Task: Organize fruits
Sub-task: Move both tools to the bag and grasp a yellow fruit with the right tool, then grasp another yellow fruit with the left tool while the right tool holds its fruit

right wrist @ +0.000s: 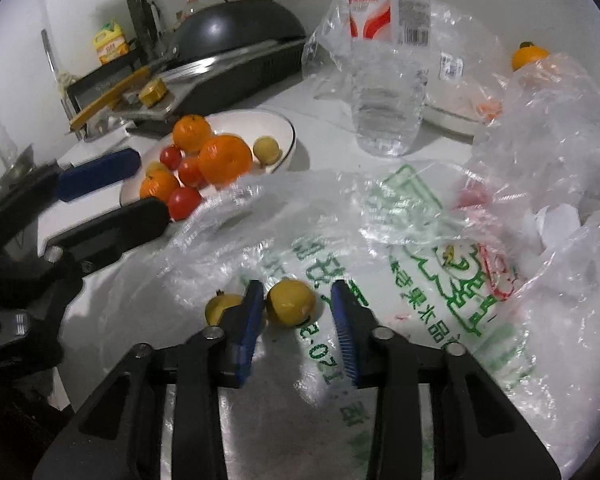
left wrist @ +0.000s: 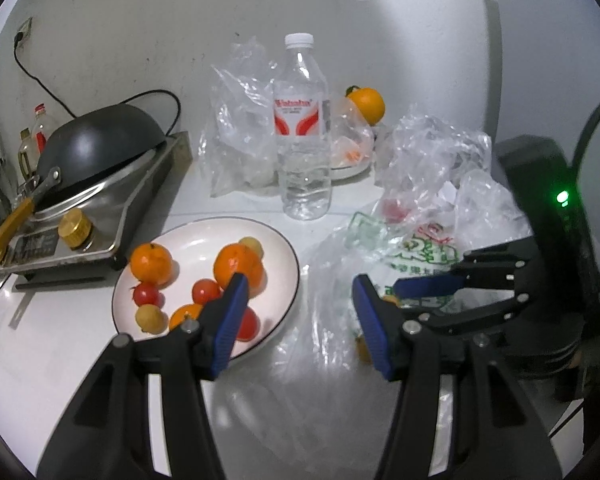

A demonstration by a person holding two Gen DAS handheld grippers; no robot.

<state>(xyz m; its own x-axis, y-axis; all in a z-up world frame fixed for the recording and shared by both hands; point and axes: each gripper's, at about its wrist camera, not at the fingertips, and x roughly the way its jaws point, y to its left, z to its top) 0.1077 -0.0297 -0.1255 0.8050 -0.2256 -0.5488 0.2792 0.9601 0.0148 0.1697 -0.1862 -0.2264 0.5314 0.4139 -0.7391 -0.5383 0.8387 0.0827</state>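
A white plate (left wrist: pixel 276 248) holds oranges, small red tomatoes and small yellow fruits; it also shows in the right wrist view (right wrist: pixel 284 132). My left gripper (left wrist: pixel 298 292) is open and empty, over the plate's right rim and a printed plastic bag (left wrist: pixel 420 252). My right gripper (right wrist: pixel 298 300) is open around a small yellow fruit (right wrist: pixel 291 302) lying on the printed bag (right wrist: pixel 380 248), apart from both pads. A second yellow fruit (right wrist: pixel 222 307) lies just left of the left finger. A red tomato (right wrist: pixel 474 197) sits under the plastic.
A water bottle (left wrist: pixel 302 128) stands behind the plate. Crumpled clear bags (left wrist: pixel 432 148) lie to the right, with an orange (left wrist: pixel 367 105) behind on another plate. A stove with a dark wok (left wrist: pixel 100 148) stands to the left. The wall is close behind.
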